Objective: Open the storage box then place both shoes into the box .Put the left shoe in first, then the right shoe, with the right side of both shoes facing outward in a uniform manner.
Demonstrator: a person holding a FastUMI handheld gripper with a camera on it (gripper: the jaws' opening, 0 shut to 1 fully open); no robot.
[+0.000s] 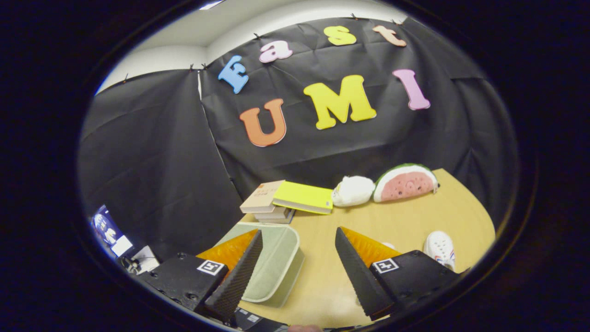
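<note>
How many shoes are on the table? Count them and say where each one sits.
1 for certain: a white shoe on the table, just past the right finger of the open hand-held gripper. A small white bit beside that finger may be a second shoe, mostly hidden.

Your gripper (298, 269) has two wedge-shaped fingers (239, 272) that taper to a point at the far end. Their inner faces carry a fine ribbed, textured pad. Each finger sits on a blocky black mount (184, 276) with small dark screws set into it. On top of each mount you have a square black-and-white marker (210, 267) with a white border.
</note>
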